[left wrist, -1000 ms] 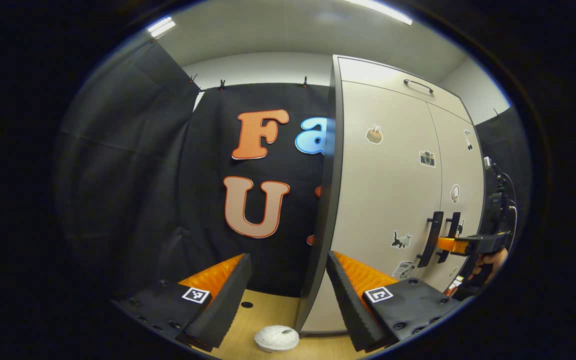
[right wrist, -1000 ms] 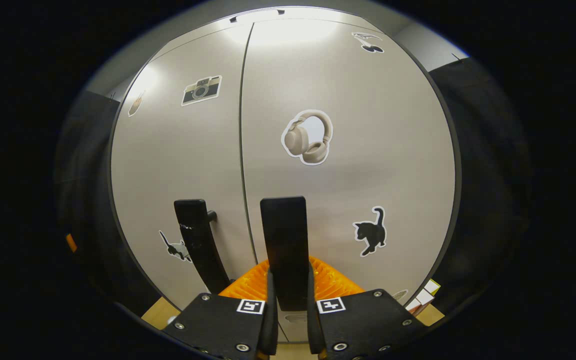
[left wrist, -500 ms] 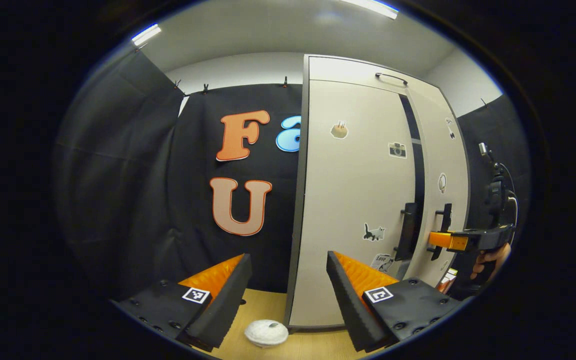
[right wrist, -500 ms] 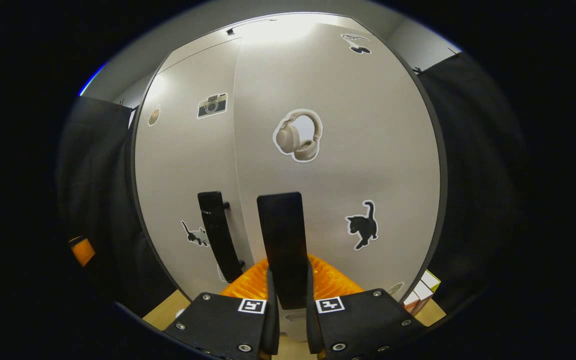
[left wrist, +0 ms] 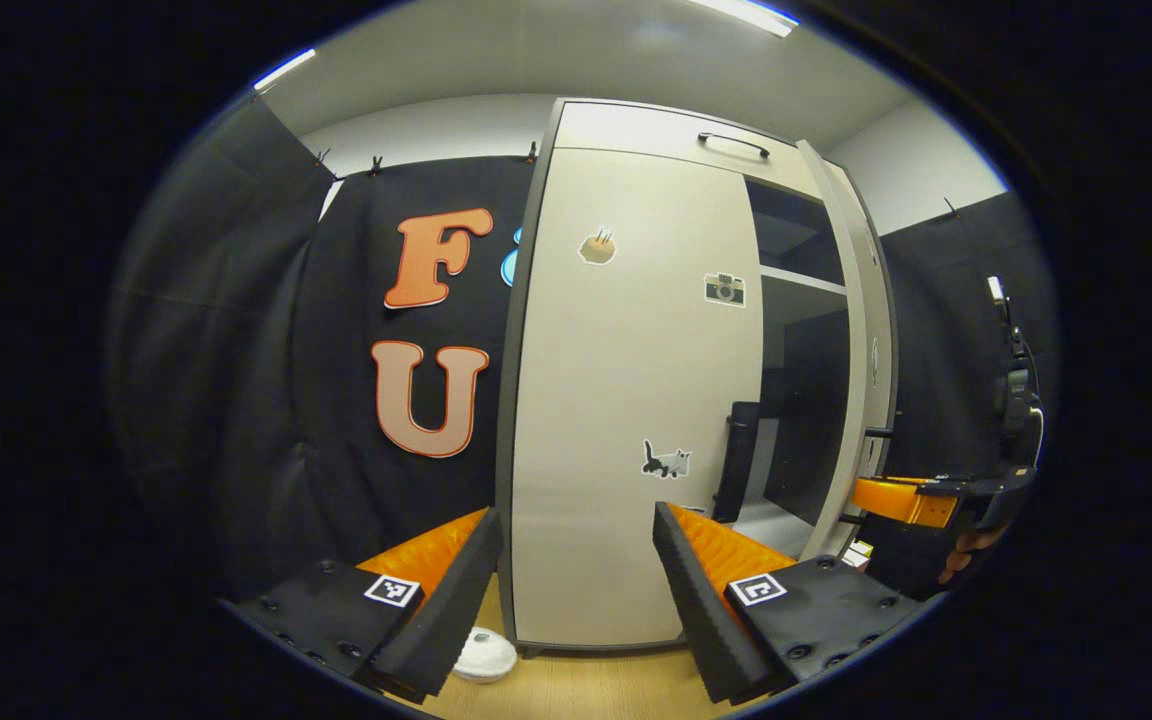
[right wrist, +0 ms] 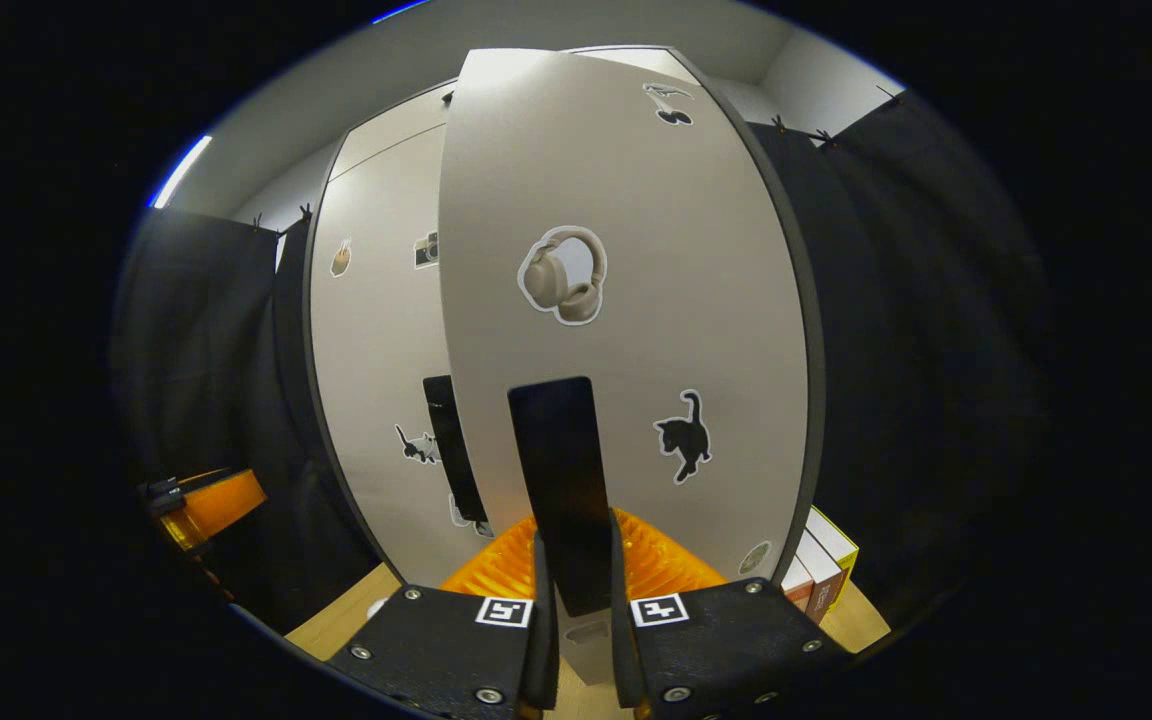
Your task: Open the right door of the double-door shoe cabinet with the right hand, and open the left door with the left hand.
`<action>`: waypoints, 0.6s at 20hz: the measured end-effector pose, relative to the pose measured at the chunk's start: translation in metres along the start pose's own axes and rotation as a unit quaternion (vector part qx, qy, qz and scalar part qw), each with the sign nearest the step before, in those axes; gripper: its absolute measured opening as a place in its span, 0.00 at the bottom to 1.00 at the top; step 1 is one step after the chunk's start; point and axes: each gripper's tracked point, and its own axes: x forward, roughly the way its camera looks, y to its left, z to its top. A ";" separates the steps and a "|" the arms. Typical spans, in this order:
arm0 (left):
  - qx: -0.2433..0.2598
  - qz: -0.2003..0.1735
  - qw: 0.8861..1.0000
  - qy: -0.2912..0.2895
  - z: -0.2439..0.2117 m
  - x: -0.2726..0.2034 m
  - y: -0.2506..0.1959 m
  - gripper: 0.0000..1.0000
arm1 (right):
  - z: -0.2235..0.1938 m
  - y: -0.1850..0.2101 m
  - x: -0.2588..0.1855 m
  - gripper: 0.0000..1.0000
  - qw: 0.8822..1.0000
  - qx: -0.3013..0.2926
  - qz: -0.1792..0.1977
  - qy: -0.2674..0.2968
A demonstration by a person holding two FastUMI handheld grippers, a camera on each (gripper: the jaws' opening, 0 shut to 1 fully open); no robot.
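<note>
Left gripper (left wrist: pixel 576 590) with black screwed finger mounts, ribbed inner faces, 2 square black-and-white markers

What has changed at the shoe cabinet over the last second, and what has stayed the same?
The right door has swung open, pulled by the right gripper, whose fingers stay shut on the right door's handle. In the left gripper view a dark interior with a shelf now shows where the doors met. The left door stays closed, its handle untouched, and the left gripper stays open.
</note>
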 end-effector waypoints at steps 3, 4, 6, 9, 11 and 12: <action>0.011 -0.011 1.000 -0.011 0.010 0.008 -0.018 0.96 | 0.002 -0.004 -0.008 0.20 1.000 0.004 0.004 0.000; 0.014 -0.015 1.000 -0.013 0.011 0.009 -0.023 0.96 | 0.002 -0.005 -0.009 0.20 1.000 0.004 0.005 0.001; 0.014 -0.022 1.000 -0.014 0.011 0.013 -0.034 0.96 | 0.002 -0.007 -0.013 0.20 1.000 0.003 0.008 0.002; 0.010 -0.027 0.999 -0.013 0.009 0.017 -0.044 0.96 | 0.004 -0.012 -0.019 0.20 1.000 -0.003 0.013 -0.002; 0.007 -0.031 0.999 -0.012 0.009 0.021 -0.050 0.96 | 0.005 -0.016 -0.023 0.20 1.000 -0.004 0.011 -0.003; 0.010 -0.033 0.999 -0.013 0.009 0.023 -0.052 0.96 | 0.005 -0.018 -0.024 0.20 1.000 -0.003 0.009 -0.003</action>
